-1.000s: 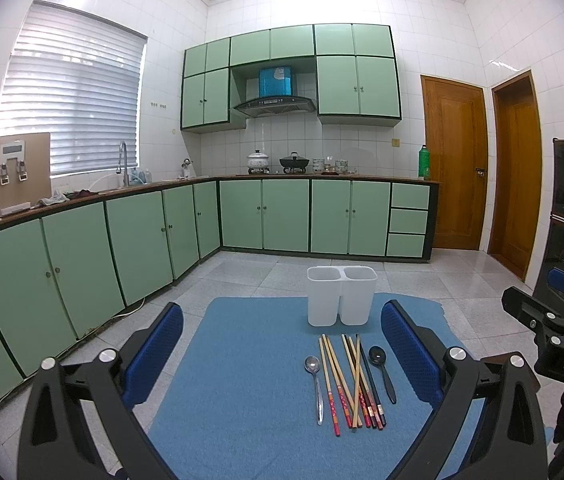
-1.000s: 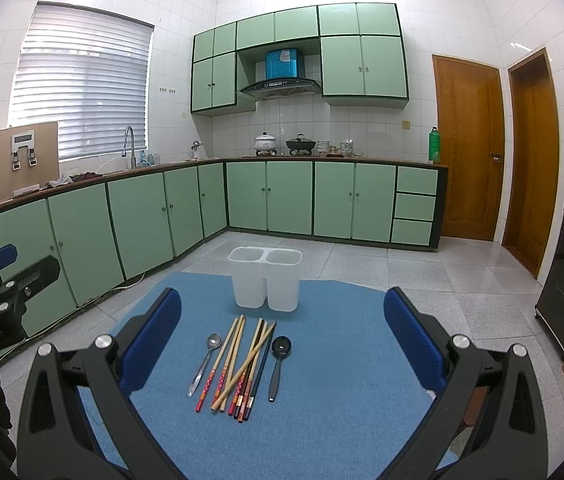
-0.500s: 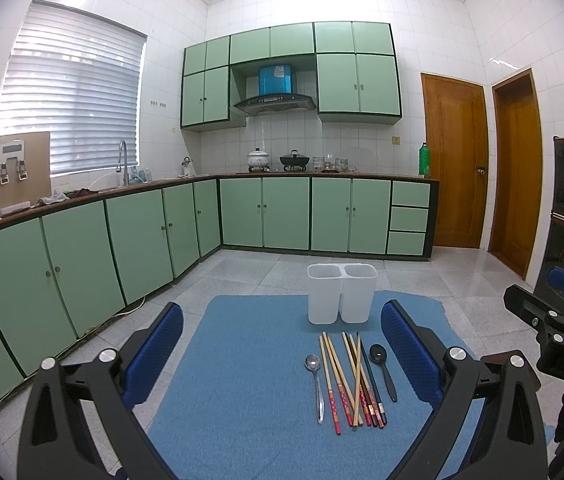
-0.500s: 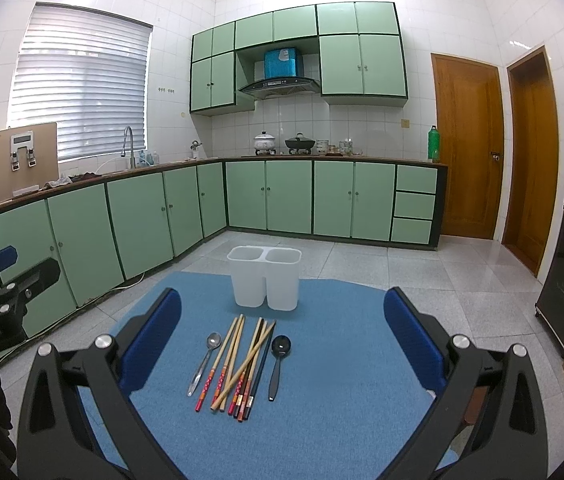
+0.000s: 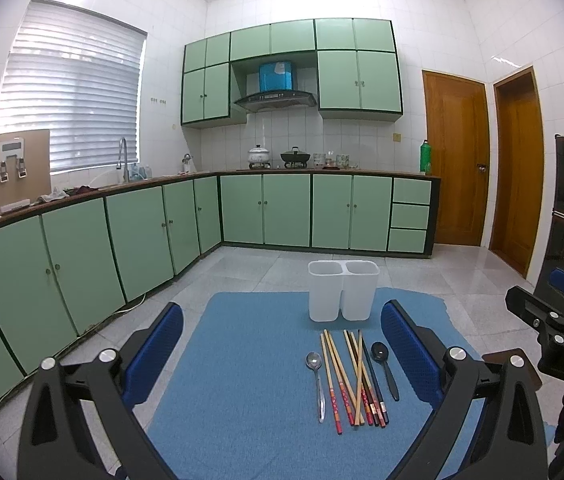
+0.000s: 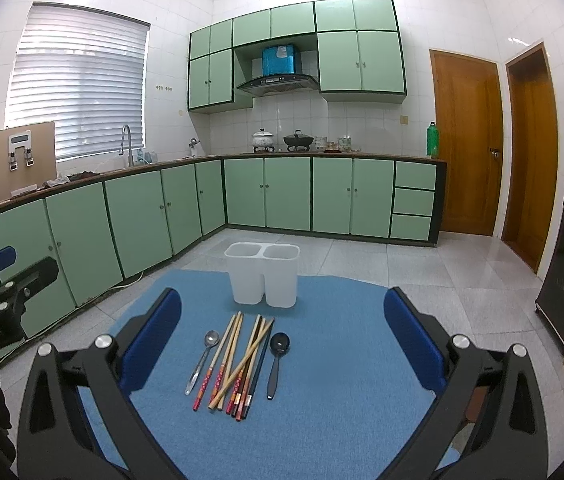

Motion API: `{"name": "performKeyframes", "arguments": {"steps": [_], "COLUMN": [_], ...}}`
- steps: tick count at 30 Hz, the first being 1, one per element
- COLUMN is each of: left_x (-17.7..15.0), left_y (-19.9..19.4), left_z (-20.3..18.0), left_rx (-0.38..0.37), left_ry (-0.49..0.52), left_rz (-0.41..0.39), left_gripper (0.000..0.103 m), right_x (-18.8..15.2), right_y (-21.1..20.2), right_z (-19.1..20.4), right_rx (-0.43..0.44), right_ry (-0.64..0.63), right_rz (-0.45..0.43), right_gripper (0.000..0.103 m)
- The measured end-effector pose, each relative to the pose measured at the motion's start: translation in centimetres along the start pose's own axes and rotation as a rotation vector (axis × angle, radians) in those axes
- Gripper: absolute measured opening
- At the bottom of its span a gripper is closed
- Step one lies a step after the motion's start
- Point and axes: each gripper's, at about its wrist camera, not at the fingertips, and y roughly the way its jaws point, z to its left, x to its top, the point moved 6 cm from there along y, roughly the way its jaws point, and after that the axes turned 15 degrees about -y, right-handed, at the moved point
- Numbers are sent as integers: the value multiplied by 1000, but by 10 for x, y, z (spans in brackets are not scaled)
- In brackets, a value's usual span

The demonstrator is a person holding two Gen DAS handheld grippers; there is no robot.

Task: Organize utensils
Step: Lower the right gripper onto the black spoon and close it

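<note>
Both grippers hung above the near edge of the mat (image 6: 342,360), jaws spread wide and holding nothing. The left gripper (image 5: 282,354) had its blue pads (image 5: 153,350) far apart; the utensils lay ahead of it and toward its right jaw, not between the pads. The right gripper (image 6: 282,340) was likewise wide apart — here the utensils lay ahead and slightly toward its left jaw, apart from both pads (image 6: 412,340).

On the mat the utensils lay in a row, handles toward the grippers. The metal spoon (image 6: 203,356) was at the left, just beside the chopsticks (image 6: 237,364), which lay in a loose bundle with a few crossing one another; their near ends were red-patterned or dark. The black spoon (image 6: 277,358) lay at the right of the bundle, apart from it.

Beyond them the white holder (image 6: 262,276) stood upright near the mat's far edge — two compartments side by side, both seemingly empty.

Farther off were tiled floor (image 6: 422,272), green cabinets (image 6: 306,196) under a worktop (image 6: 322,155), and two wooden doors (image 6: 466,140).
</note>
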Motion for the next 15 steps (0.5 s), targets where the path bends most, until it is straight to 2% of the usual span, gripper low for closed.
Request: {"name": "performKeyframes", "arguments": {"steps": [7,15], "left_x": [-7,-31], "left_y": [22,93], "left_z": [4,29], "left_rx": [18,103], "left_ry": [5,27], "left_rz": [38,155], "left_gripper": [97,97], "right_x": [-11,-43], "right_y": [22,97], "right_z": [-6,-8], "right_rx": [10,46], "right_ry": [9,0], "right_rz": [49,213], "right_gripper": [98,98]}}
